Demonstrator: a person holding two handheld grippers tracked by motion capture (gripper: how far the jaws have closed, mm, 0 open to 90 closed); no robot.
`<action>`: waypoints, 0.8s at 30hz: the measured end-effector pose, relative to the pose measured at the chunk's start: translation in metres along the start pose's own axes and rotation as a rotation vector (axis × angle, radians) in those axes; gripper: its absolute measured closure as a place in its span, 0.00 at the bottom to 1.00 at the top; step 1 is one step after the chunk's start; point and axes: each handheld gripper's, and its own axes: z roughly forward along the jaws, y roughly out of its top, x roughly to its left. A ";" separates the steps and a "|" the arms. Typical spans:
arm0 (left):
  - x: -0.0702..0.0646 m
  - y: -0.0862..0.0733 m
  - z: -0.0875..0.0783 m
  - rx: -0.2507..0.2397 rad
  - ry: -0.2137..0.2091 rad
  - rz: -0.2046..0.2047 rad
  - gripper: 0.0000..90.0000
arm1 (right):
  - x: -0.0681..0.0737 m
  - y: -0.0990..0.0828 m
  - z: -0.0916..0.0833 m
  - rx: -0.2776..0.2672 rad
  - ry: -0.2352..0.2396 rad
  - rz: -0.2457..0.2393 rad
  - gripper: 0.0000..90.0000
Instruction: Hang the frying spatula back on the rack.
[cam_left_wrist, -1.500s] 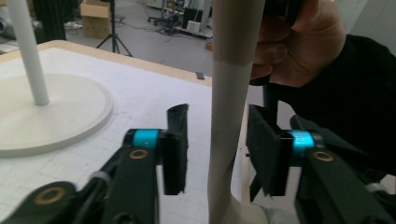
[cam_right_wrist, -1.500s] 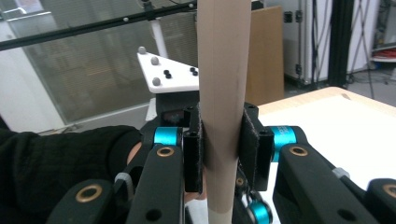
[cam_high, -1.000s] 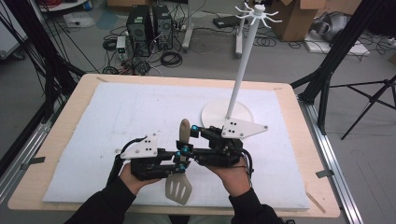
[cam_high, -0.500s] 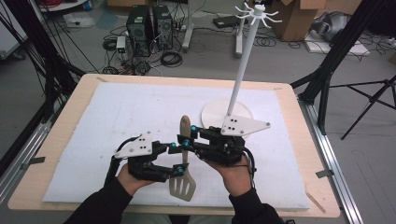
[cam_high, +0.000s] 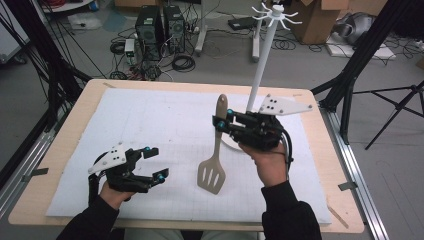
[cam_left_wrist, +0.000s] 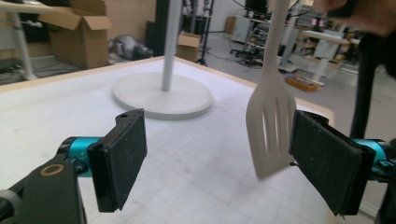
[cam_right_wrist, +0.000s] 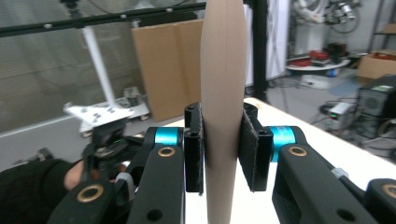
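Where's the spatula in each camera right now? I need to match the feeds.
High view: spatula centre, hanging upright from the right gripper.
Left gripper view: slotted blade at right.
Right gripper view: handle clamped at centre.
Shared landmark: white stand.

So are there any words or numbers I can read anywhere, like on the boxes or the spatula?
None can be read.
Spatula: plain, no print.
Cardboard boxes: no words that can be made out.
Computer towers on the floor: any labels are too small and blurred.
Black box with a green light: too blurred to read.
Grey plate on the right gripper: dots, no writing.
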 end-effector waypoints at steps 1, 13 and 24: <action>0.002 -0.001 -0.002 0.002 0.004 0.003 0.22 | -0.003 0.004 -0.001 0.000 -0.010 -0.001 0.81; 0.007 -0.013 0.002 0.072 -0.005 0.012 0.23 | -0.043 0.053 -0.013 -0.024 -0.121 -0.005 0.81; 0.006 -0.013 0.002 0.066 -0.014 0.001 0.23 | -0.079 0.079 -0.020 -0.058 -0.191 0.035 0.81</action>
